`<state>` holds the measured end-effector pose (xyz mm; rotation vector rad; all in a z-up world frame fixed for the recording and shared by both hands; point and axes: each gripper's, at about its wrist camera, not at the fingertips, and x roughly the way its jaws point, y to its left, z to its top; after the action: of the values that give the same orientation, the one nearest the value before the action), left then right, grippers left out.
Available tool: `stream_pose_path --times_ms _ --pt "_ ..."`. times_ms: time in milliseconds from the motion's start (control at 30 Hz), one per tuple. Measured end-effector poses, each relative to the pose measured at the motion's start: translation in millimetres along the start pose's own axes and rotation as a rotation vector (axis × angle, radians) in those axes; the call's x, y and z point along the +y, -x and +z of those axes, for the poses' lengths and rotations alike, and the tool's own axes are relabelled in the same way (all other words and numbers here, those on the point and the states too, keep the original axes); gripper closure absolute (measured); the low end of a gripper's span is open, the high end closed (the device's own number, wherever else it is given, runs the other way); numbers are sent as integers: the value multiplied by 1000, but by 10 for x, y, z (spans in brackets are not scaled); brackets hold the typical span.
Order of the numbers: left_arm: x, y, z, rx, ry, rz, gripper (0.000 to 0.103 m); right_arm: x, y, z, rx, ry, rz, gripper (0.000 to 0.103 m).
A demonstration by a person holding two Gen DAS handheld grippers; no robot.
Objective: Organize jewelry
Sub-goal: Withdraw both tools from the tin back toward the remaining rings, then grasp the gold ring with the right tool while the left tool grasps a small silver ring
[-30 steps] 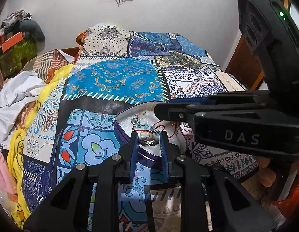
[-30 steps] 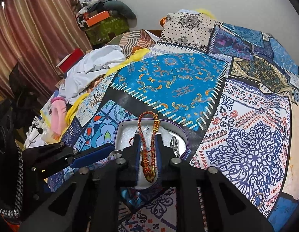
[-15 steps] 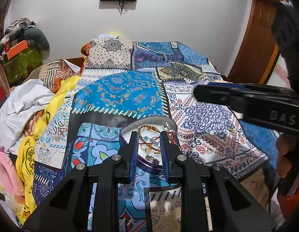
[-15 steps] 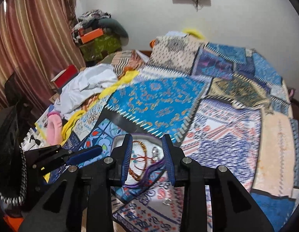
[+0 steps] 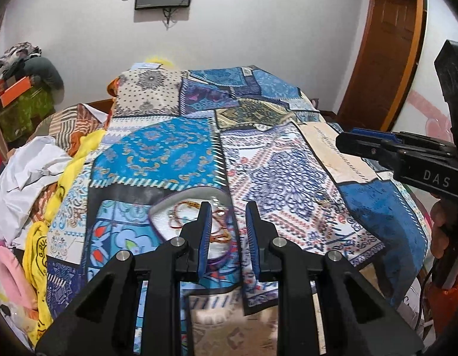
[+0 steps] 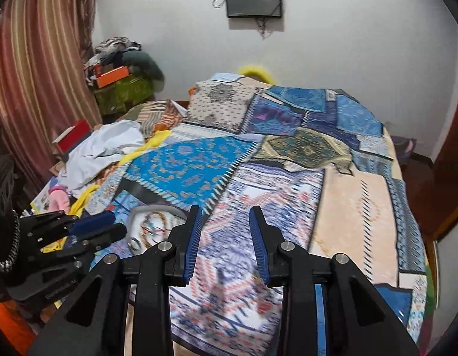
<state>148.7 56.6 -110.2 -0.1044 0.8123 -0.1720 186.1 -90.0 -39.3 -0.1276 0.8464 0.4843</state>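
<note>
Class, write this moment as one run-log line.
left gripper: open, empty | right gripper: open, empty | bracelets: in jewelry tray | bedspread: patchwork

From where I steer, the wide right half of the patchwork bedspread lies flat and bare, so either tool has free passage there. The purple-rimmed tray with its beads sits near the front edge of the bed, just ahead of my left gripper, whose gap is empty. To the left the way is blocked by crumpled white cloth, a yellow cloth and a pink item. My right gripper reaches in over the bed's right side, also with nothing between its fingers.
</note>
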Motion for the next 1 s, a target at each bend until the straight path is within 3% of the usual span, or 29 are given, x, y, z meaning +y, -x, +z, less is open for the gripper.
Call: stream_pose_path --times_ms 467,767,1000 --pt "-331 -300 -124 100 -18 -60 81 -514 28 -399 77 -65 -45 73" --pt "-397 -506 -233 162 2 -95 81 -468 -141 -561 129 -62 6 73" --pt "-418 -589 -244 166 3 -107 81 -393 -254 -576 148 -35 17 73"
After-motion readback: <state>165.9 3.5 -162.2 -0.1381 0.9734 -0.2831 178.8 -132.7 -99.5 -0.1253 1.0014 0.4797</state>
